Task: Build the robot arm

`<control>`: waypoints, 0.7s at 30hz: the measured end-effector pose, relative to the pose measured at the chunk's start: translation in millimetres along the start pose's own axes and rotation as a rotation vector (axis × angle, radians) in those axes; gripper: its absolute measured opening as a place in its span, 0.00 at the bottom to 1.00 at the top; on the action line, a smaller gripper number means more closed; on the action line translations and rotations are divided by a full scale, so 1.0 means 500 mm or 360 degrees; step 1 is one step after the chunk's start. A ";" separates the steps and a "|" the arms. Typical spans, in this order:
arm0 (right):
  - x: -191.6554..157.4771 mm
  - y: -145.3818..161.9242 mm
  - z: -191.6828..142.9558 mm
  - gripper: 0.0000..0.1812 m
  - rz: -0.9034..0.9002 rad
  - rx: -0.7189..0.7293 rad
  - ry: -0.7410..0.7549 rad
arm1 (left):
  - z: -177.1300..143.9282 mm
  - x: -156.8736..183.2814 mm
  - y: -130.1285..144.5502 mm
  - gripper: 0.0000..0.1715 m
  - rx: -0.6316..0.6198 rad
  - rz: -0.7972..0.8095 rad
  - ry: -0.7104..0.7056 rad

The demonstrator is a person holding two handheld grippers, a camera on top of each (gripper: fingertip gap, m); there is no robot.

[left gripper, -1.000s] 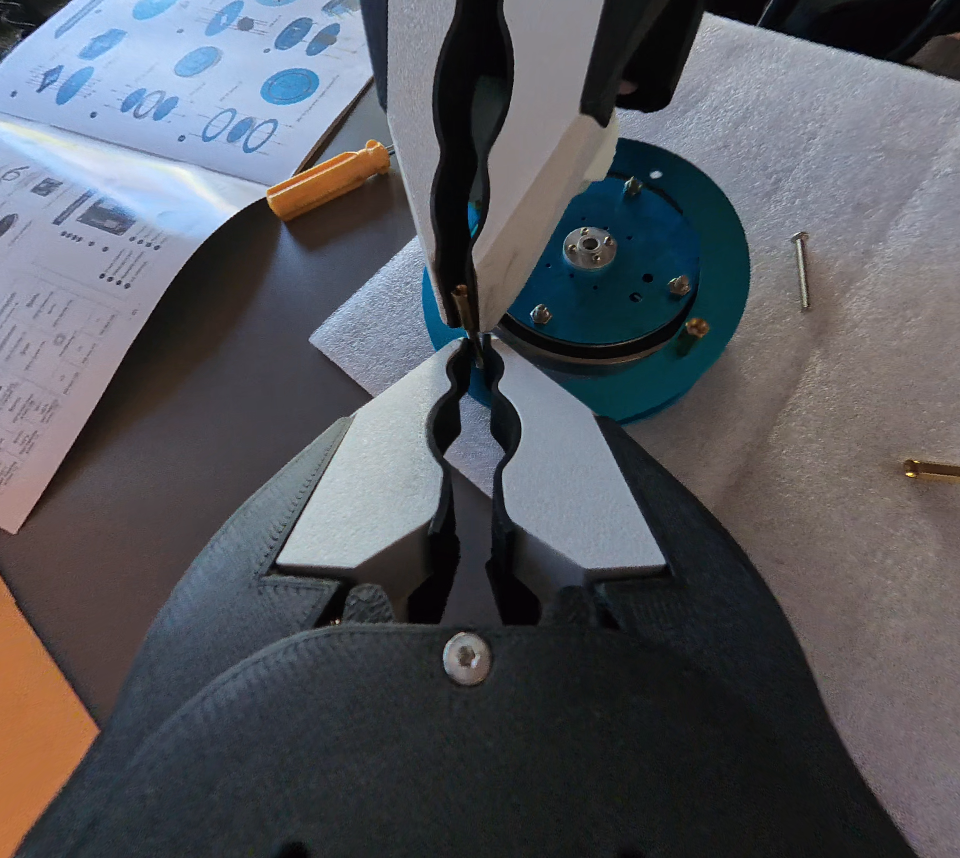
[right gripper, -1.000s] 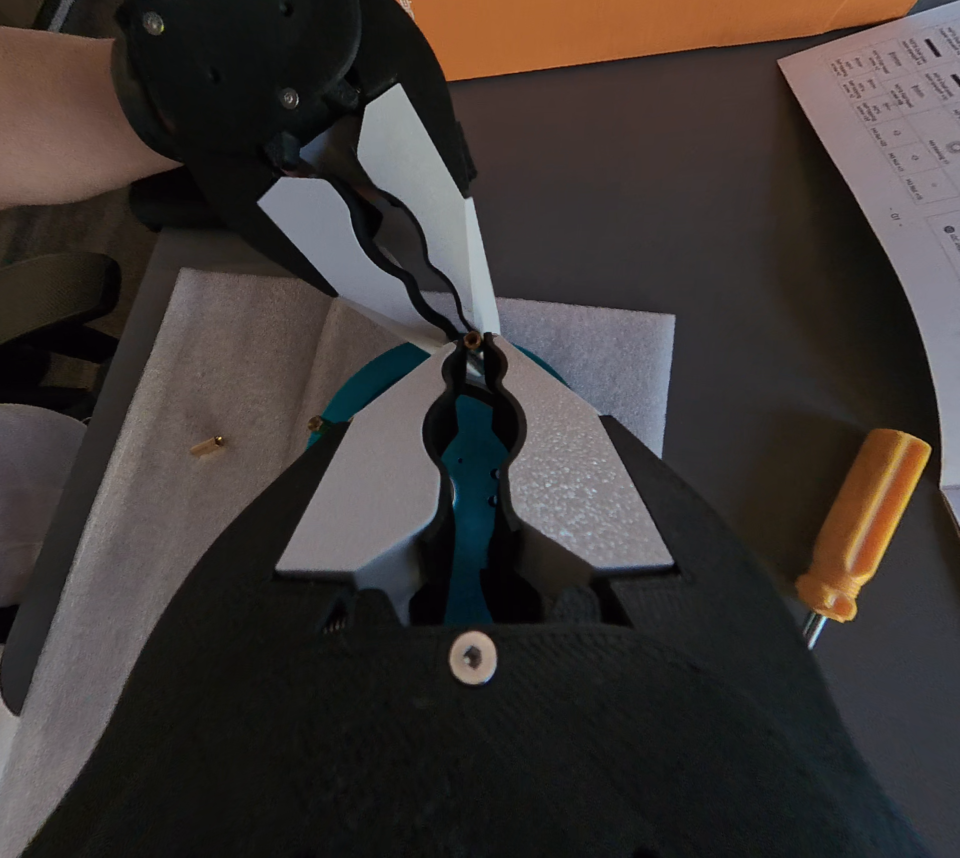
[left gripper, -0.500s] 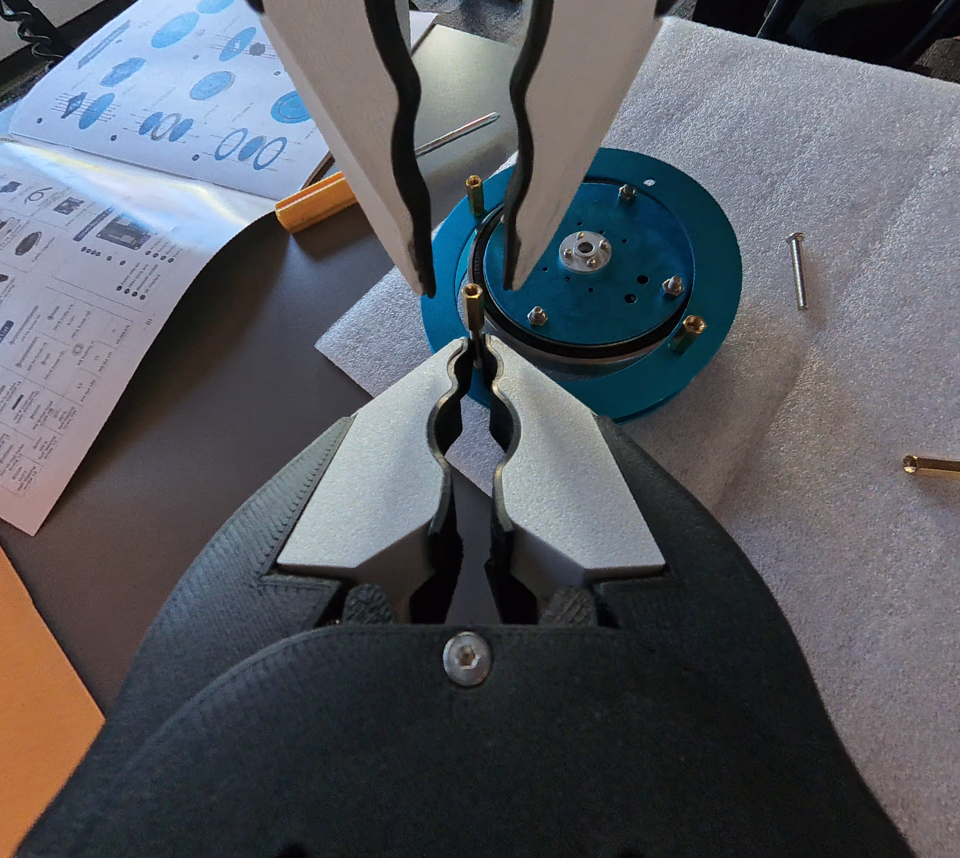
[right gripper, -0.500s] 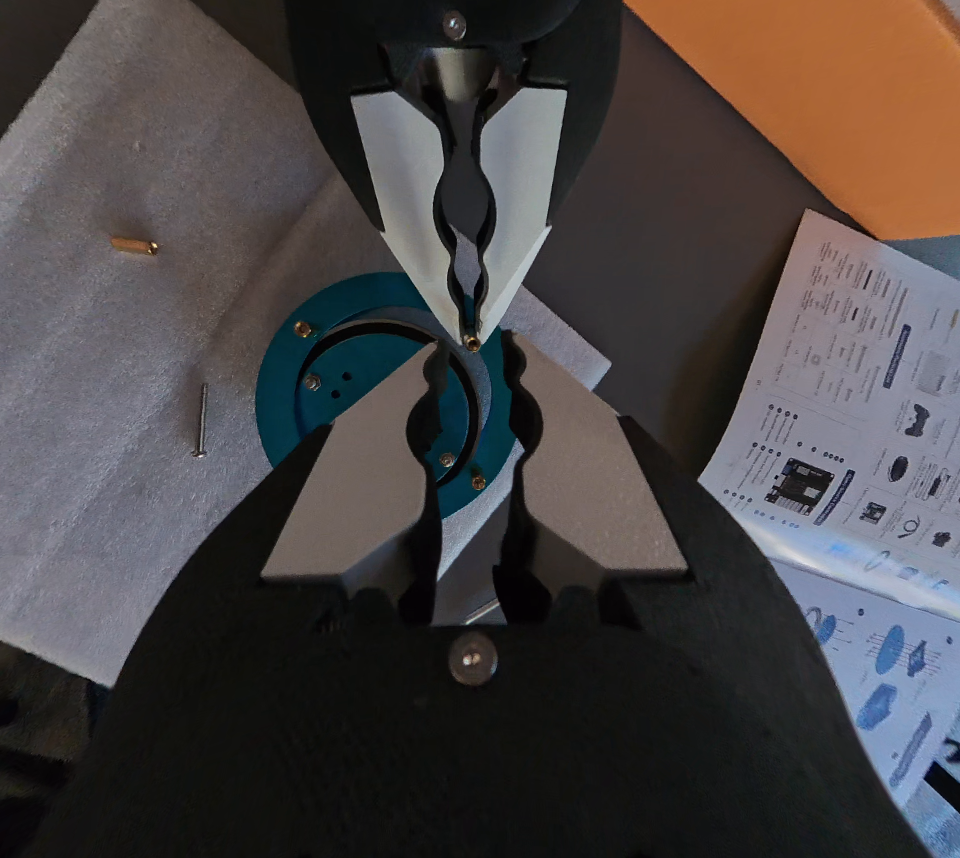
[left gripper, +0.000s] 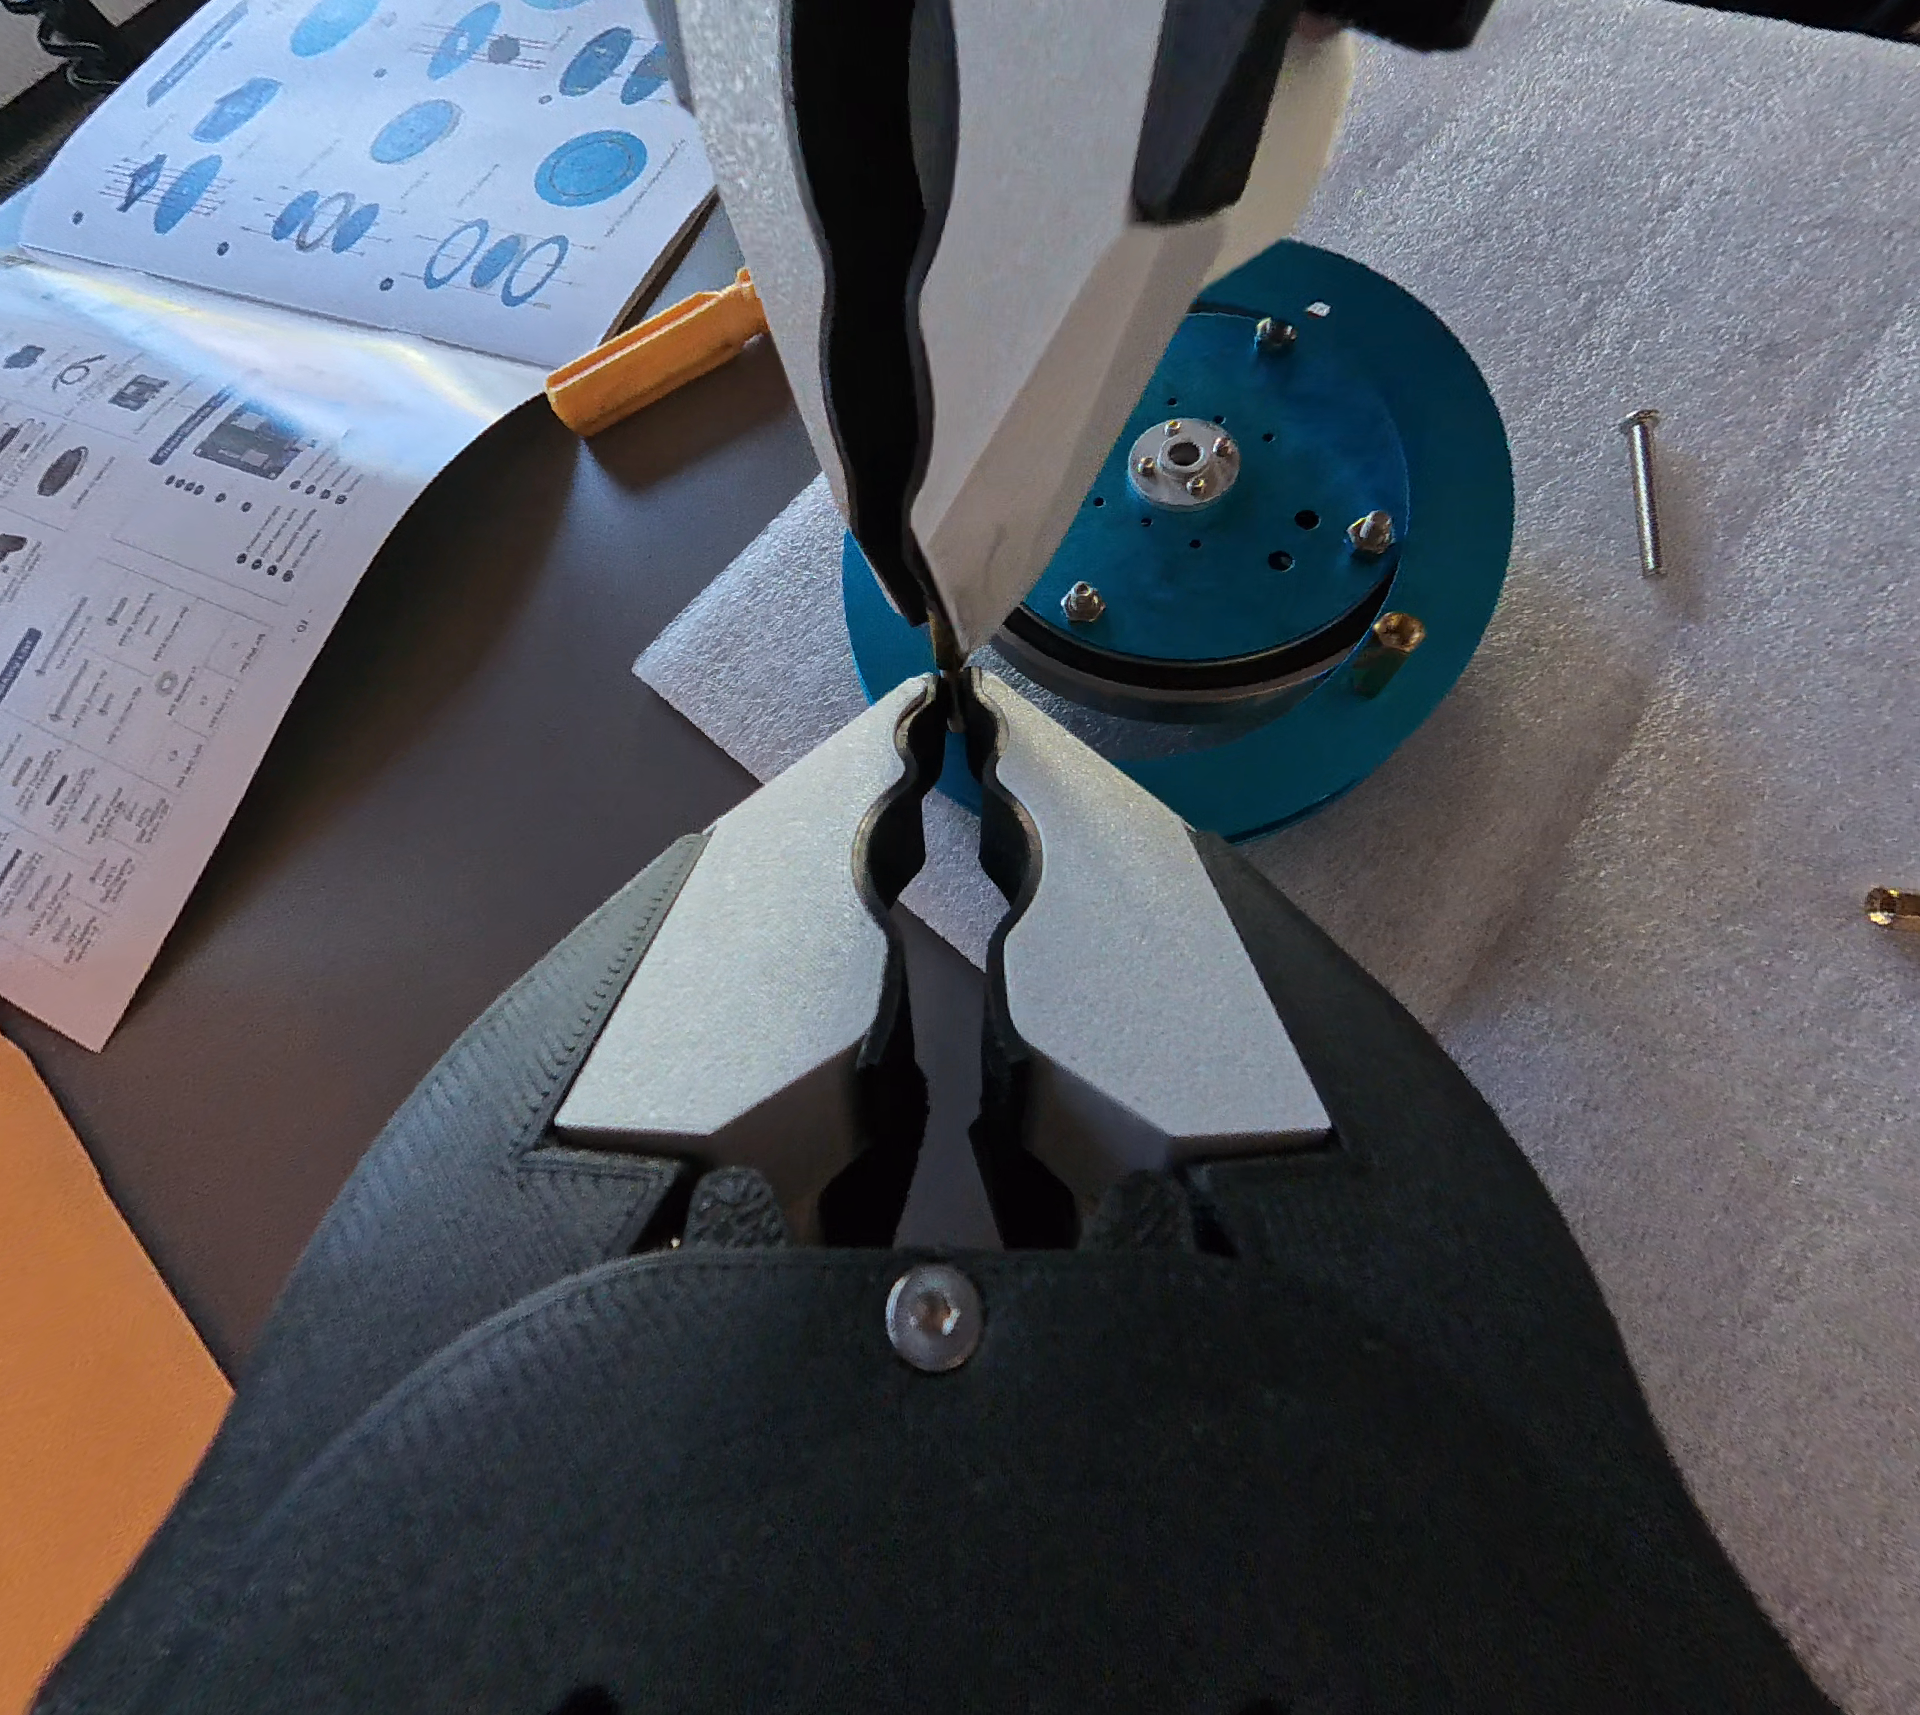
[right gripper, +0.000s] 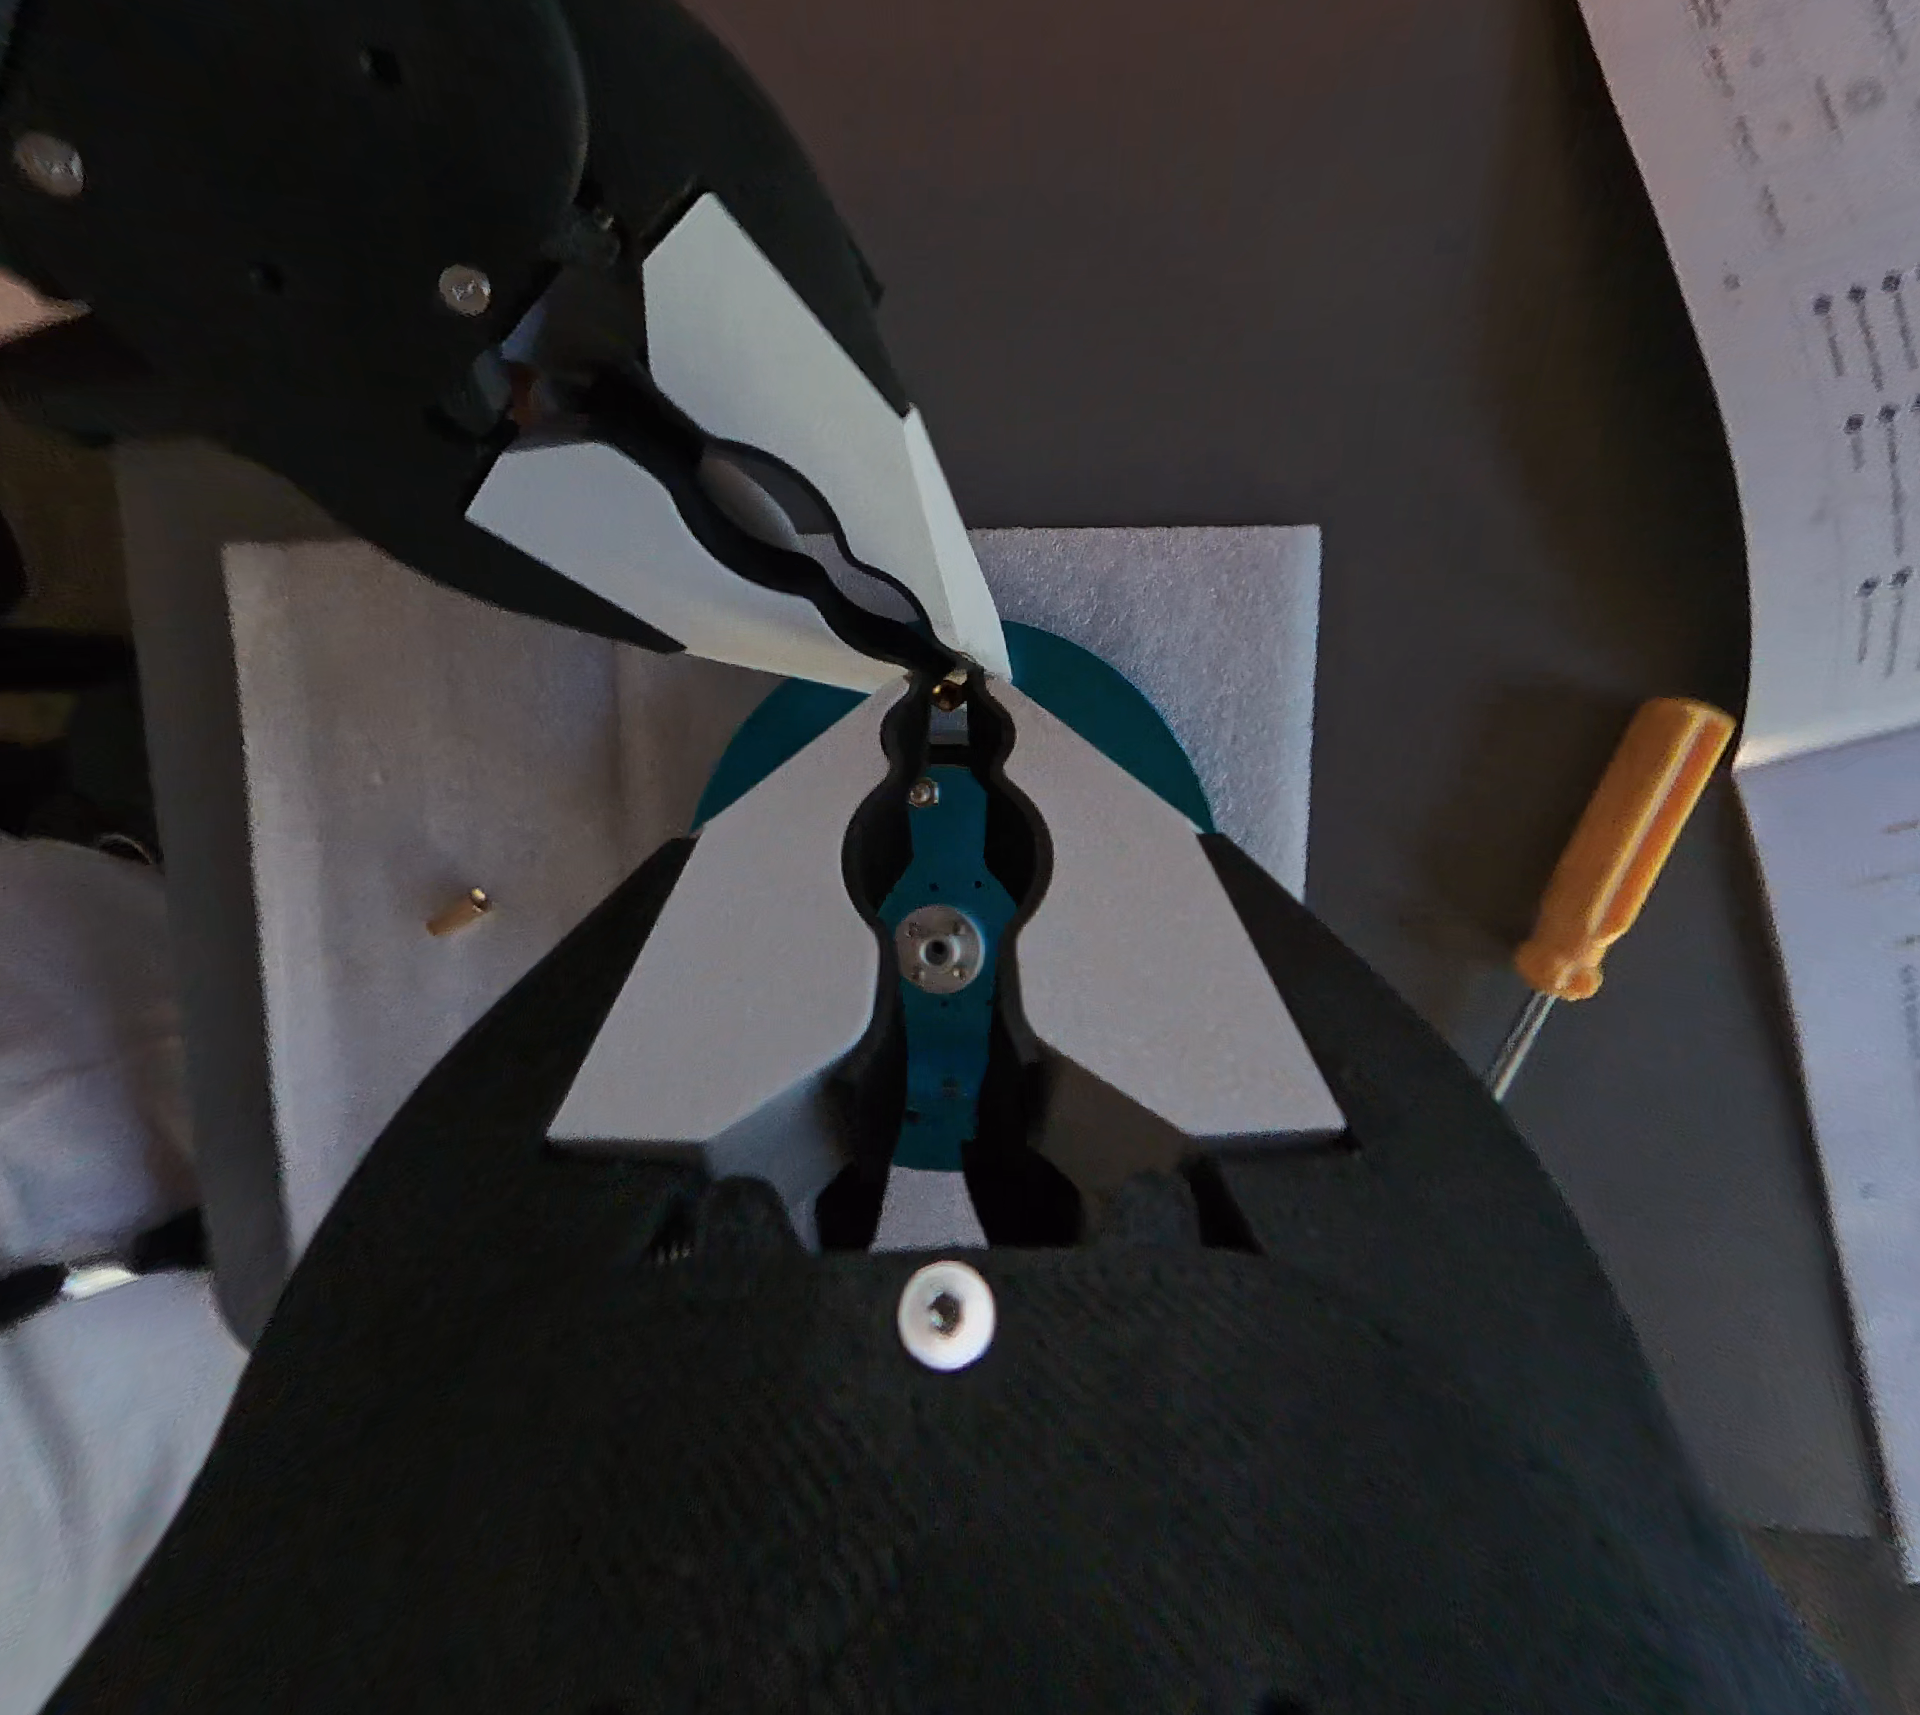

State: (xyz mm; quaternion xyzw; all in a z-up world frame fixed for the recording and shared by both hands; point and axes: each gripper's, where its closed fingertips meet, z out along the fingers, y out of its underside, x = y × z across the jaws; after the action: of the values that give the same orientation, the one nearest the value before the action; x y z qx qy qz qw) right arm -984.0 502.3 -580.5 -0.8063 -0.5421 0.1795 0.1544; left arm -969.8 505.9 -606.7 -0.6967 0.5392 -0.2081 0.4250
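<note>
A blue round disc assembly lies on a white foam sheet. My left gripper is shut on the lower part of a small brass standoff at the disc's near-left rim. My right gripper comes down from above and is shut on the top of the same standoff. In the right wrist view my right gripper pinches the standoff, and the left gripper meets it from the upper left. The disc lies below, mostly hidden by the fingers.
Another brass standoff stands on the disc's rim. A silver screw and a loose brass standoff lie on the foam. An orange-handled screwdriver and an open printed booklet lie on the dark table. An orange board lies at the near left. My two grippers' fingertips are within a few centimetres of each other. The silver screw lies around 12 centimeters away from my left fingertips.
Half a second ago my right gripper hung open above the standoff. It has come down and shut on its top again. My left gripper has kept its hold in place.
</note>
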 end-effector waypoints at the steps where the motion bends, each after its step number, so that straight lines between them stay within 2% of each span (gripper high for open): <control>1: 0.001 -0.001 -0.003 0.05 -0.0131 -0.0001 -0.0003 | -0.001 0.000 -0.001 0.01 0.0006 0.0003 -0.0002; 2: 0.005 -0.004 -0.006 0.12 -0.0281 0.0000 0.0007 | -0.001 0.000 -0.002 0.01 0.0009 0.0005 -0.0003; 3: 0.001 -0.003 -0.010 0.13 -0.0463 -0.0006 -0.0031 | -0.001 0.001 -0.002 0.01 0.0011 0.0009 -0.0003; 6: -0.003 0.005 -0.010 0.12 -0.0955 -0.0034 -0.0084 | -0.002 0.001 -0.003 0.01 0.0018 0.0020 -0.0007; 9: 0.001 0.001 -0.004 0.08 -0.1117 -0.0083 -0.0067 | -0.003 0.002 -0.004 0.01 0.0026 0.0025 -0.0004; 11: -0.012 -0.005 -0.002 0.03 -0.1121 -0.0073 -0.0114 | -0.004 0.001 -0.005 0.01 0.0032 0.0021 -0.0009; 13: -0.004 -0.006 0.003 0.03 -0.1000 -0.0103 -0.0075 | -0.003 -0.004 0.000 0.01 0.0009 0.0012 -0.0023; 16: 0.003 -0.007 0.008 0.03 -0.0524 -0.0075 0.0037 | 0.001 -0.006 0.005 0.01 -0.0023 0.0016 -0.0038; 18: -0.006 -0.009 0.008 0.04 -0.0113 0.0062 0.0083 | 0.000 -0.003 0.003 0.01 -0.0012 0.0018 -0.0019; 19: -0.013 -0.011 0.007 0.06 -0.0074 0.0147 0.0092 | -0.001 0.000 0.002 0.01 -0.0004 0.0026 -0.0007; 21: -0.013 -0.010 0.002 0.13 -0.0280 0.0216 0.0144 | -0.001 0.000 -0.001 0.00 0.0009 0.0039 -0.0018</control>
State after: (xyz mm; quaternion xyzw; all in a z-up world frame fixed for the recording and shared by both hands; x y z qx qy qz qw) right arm -990.9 498.4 -578.3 -0.7506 -0.5898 0.1650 0.2481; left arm -969.8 505.8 -606.0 -0.6900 0.5446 -0.2005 0.4325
